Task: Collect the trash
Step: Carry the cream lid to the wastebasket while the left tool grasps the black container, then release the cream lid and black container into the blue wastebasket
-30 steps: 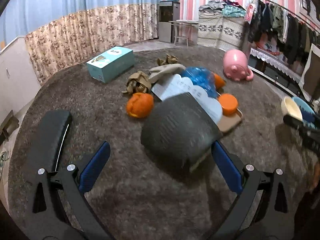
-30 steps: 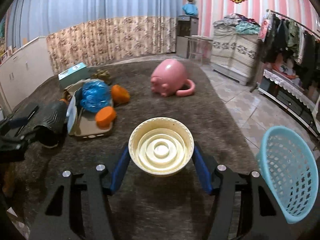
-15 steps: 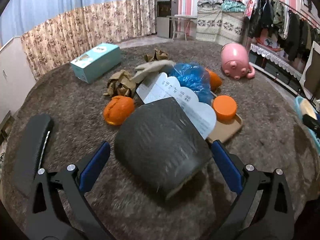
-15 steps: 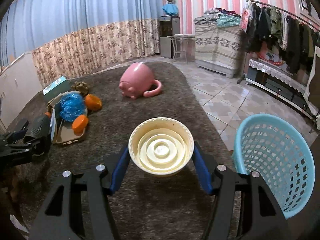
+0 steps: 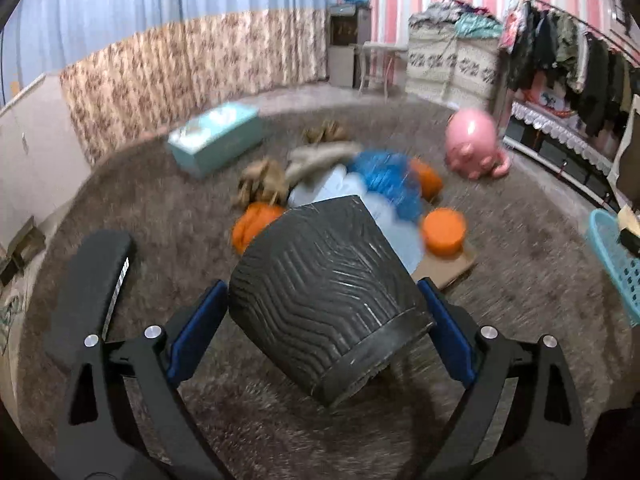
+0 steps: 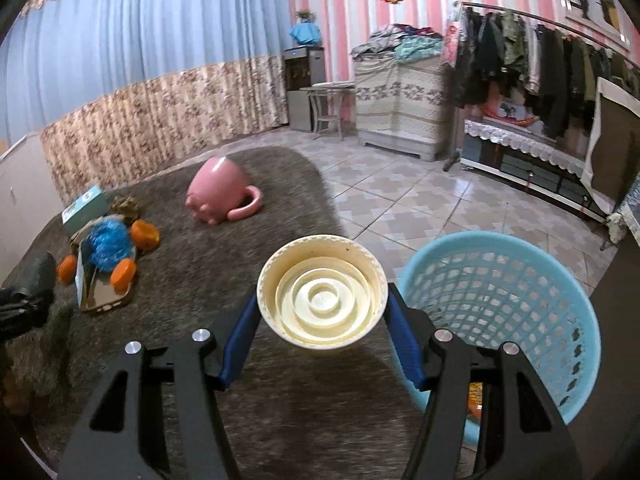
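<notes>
Left wrist, hand-held gripper (image 5: 320,332) just narrowed, apparently clamping black pot (image 5: 324,288)

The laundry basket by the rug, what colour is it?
Light blue, with a lattice of holes in its wall; the basket shows best in the right wrist view.

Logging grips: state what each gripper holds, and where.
Left gripper clamps the black pot across its sides near the rim. Right gripper clamps the cream bowl across its rim.
</notes>
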`<state>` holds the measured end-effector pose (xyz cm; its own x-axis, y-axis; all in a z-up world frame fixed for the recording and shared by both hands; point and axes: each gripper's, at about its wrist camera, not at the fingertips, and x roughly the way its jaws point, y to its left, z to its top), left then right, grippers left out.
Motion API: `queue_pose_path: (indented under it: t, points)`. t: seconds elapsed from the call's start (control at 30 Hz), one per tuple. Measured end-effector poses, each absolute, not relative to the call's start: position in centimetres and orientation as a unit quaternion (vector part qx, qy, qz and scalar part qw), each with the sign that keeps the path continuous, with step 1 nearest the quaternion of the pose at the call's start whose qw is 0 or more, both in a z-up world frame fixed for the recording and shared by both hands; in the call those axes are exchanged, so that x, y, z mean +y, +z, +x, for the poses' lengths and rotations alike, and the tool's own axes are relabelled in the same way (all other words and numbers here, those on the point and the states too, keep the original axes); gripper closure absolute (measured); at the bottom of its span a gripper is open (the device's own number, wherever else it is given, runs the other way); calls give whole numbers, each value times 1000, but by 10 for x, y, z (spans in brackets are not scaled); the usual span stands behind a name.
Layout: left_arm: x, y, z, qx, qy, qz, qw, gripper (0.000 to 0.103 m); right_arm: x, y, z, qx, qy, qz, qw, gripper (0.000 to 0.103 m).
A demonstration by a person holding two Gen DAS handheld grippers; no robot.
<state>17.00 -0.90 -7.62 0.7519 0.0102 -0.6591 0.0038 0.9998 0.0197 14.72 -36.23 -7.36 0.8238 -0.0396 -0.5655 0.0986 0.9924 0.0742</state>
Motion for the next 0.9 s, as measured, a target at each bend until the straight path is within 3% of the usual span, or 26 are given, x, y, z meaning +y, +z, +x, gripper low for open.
queue_pose_path:
  t: [0.4,0.9]
  points:
    - [-146,-26,182,266,-102,61,957,12,-454,-68,127,276,-158,79,945,42]
    - [-325,-59,198,275,-256,67,924,12,-545,-80,88,286,-277,109,911,42]
